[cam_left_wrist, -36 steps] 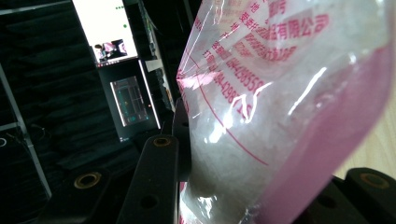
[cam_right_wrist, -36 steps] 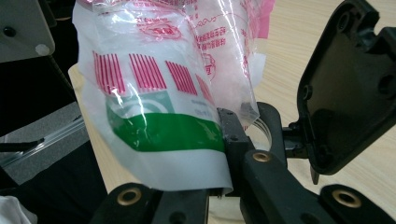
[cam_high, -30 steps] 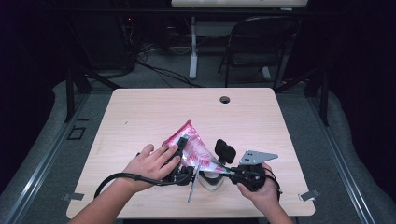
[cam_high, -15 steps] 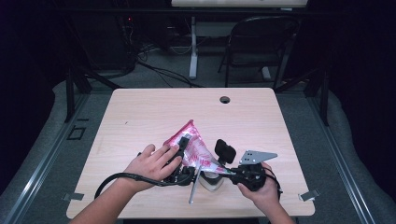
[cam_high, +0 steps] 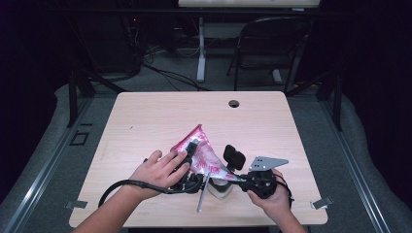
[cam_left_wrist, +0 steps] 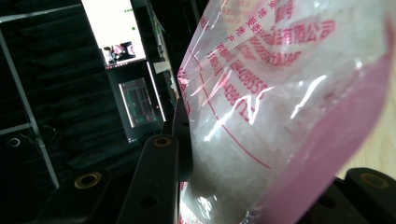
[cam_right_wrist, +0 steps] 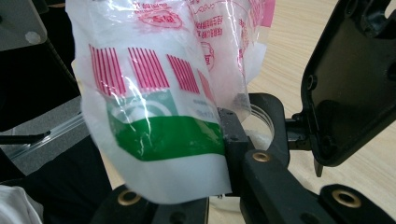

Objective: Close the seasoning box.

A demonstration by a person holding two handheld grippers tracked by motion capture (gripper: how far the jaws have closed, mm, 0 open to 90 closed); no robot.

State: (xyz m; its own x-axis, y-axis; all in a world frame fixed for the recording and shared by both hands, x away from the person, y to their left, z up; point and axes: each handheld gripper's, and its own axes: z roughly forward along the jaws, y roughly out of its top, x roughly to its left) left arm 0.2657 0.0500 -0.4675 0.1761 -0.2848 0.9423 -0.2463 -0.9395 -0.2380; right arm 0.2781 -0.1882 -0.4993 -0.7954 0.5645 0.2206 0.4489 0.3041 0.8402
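Pink-printed plastic bag (cam_high: pixel 203 154) at about 6 o'clock on the wooden table (cam_high: pixel 145 121), near the front edge, pinched between both grippers. Left gripper (cam_high: pixel 190 165) at 9 o'clock of the bag, jaws narrowed and pressing on the bag's pink side. Right gripper (cam_high: pixel 233 175) at 4 o'clock of the bag, jaws closed tight on the bag's lower corner. Left hand (cam_high: pixel 158 171) and right hand (cam_high: pixel 269 196) gripping the tools from the bottom edge.

Around: a round cable hole (cam_high: pixel 234 103) at 12 o'clock of the tabletop, well apart from the bag; a dark folding chair (cam_high: pixel 272 43) beyond the table at 1 o'clock. A clear glass jar (cam_high: pixel 219 187) just below the bag, partly hidden by bag and gripper.

High view: whole table, both hands, bag peaked like a tent. Left gripper view: red print up close on the bag (cam_left_wrist: pixel 280 102), one black jaw against it, a lit monitor (cam_left_wrist: pixel 119 32) at 11 o'clock. Right gripper view: a green band and red stripes on the bag (cam_right_wrist: pixel 163 107), unseen from above, and the jar rim (cam_right_wrist: pixel 261 119) behind the jaw.
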